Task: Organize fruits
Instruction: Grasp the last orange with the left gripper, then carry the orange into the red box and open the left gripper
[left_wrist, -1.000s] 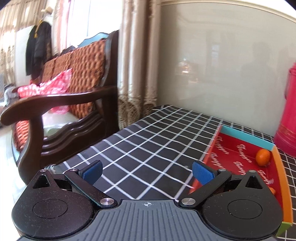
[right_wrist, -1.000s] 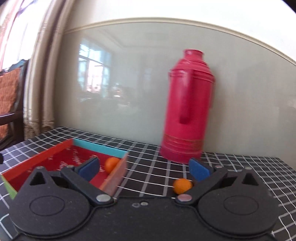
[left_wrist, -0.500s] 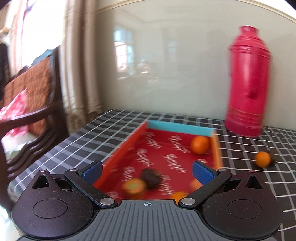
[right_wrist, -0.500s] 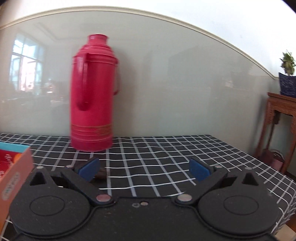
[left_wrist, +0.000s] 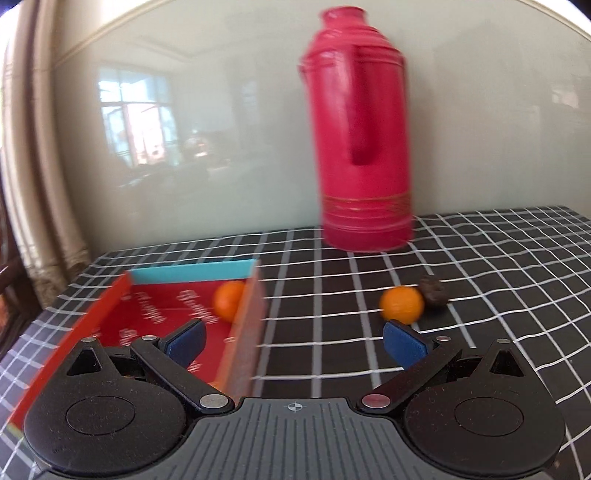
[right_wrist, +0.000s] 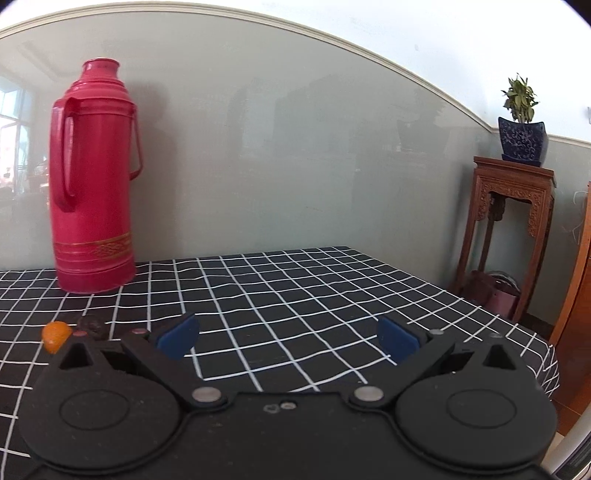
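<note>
Both the left gripper (left_wrist: 294, 341) and right gripper (right_wrist: 288, 338) hover with jaws released, grasping nothing. A small round orange fruit (left_wrist: 402, 305) touches a dark wrinkled fruit (left_wrist: 433, 291) on the black checked surface (left_wrist: 332, 306), beside the red cardboard tray (left_wrist: 243, 332) holding another orange (left_wrist: 228, 299).

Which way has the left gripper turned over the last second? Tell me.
Yes, to its right: the left gripper now faces the flask and the loose orange; a second ago it saw the chair, with only the box at the right edge.

Checked table (right_wrist: 295, 280) with thermos (right_wrist: 94, 206), tray (left_wrist: 243, 314), loose orange (left_wrist: 402, 304).
</note>
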